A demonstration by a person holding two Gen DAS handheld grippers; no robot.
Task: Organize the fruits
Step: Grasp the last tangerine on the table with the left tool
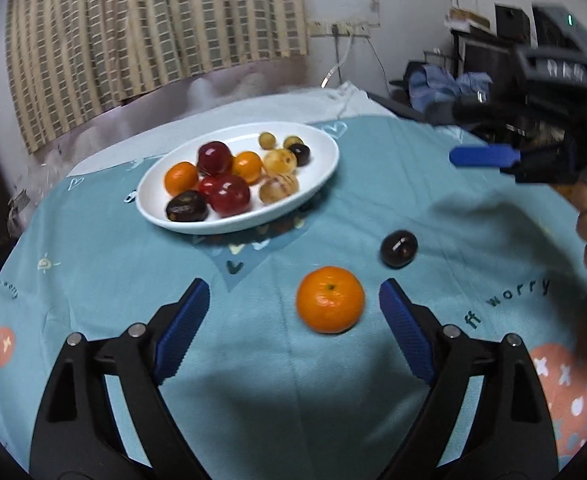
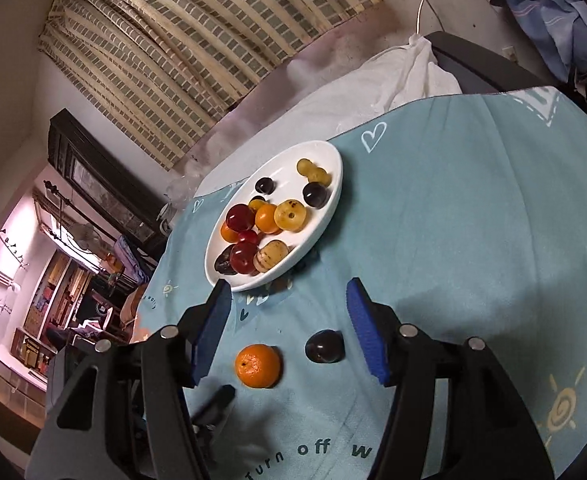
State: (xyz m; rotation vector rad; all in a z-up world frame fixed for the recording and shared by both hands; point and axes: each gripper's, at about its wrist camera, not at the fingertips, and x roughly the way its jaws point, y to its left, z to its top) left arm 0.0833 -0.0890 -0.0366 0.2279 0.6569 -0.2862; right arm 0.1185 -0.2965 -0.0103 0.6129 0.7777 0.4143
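A white oval plate (image 1: 317,174) (image 2: 329,200) on the blue cloth holds several fruits: oranges, red plums, dark plums, yellow fruits and green grapes. A loose mandarin (image 1: 330,299) (image 2: 258,365) and a loose dark plum (image 1: 399,248) (image 2: 324,346) lie on the cloth in front of the plate. My left gripper (image 1: 293,300) is open and empty, low over the cloth, with the mandarin between its fingers, nearer the right one. My right gripper (image 2: 287,300) is open and empty, held above the loose fruits; it shows at the right of the left wrist view (image 1: 485,156).
The blue printed tablecloth (image 1: 133,272) (image 2: 453,240) covers the table. A white cloth (image 2: 405,76) is bunched at the far edge. A curtain (image 1: 153,28) hangs behind. Dark furniture and clothes (image 1: 453,84) stand at the far right.
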